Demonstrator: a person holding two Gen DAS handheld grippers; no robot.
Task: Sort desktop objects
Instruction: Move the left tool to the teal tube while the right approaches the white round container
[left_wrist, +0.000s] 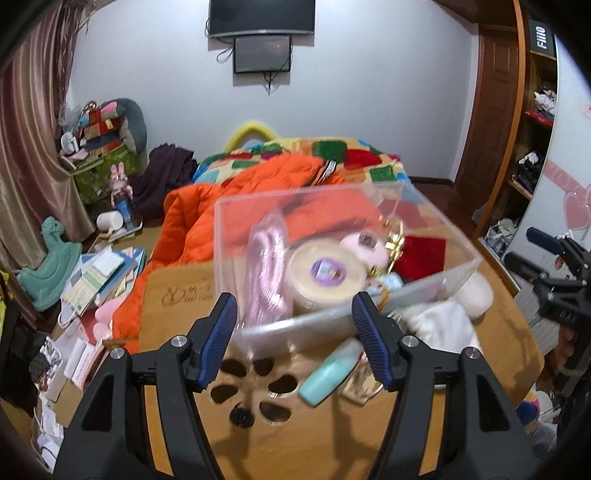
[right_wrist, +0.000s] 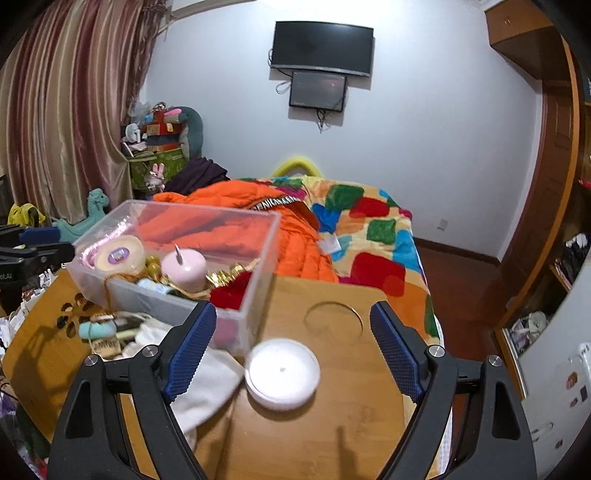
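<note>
The left gripper stands part open with nothing between its blue pads; the near wall of the clear box lies just beyond the tips, not touched. The right gripper is spread wide and also empty, a round white candle sitting on the table between its fingers, apart from both pads.

I'd say the sorting is partly done. Inside the box I can see a cream tape roll, a pink coil, a pink candle, some gold trinkets and something red.

Still loose on the wooden table: the white candle near and right of the box, a mint-green bottle lying on its side near the box's front wall, a white cloth beside it, and a small labelled item by the bottle that I can't make out.

The box's near wall is tall, so anything going in must clear it. The cloth crowds the bottle and lies under the right gripper's left finger. Beyond the table are an orange quilt and a patchwork blanket; to the far left, books clutter the floor.
</note>
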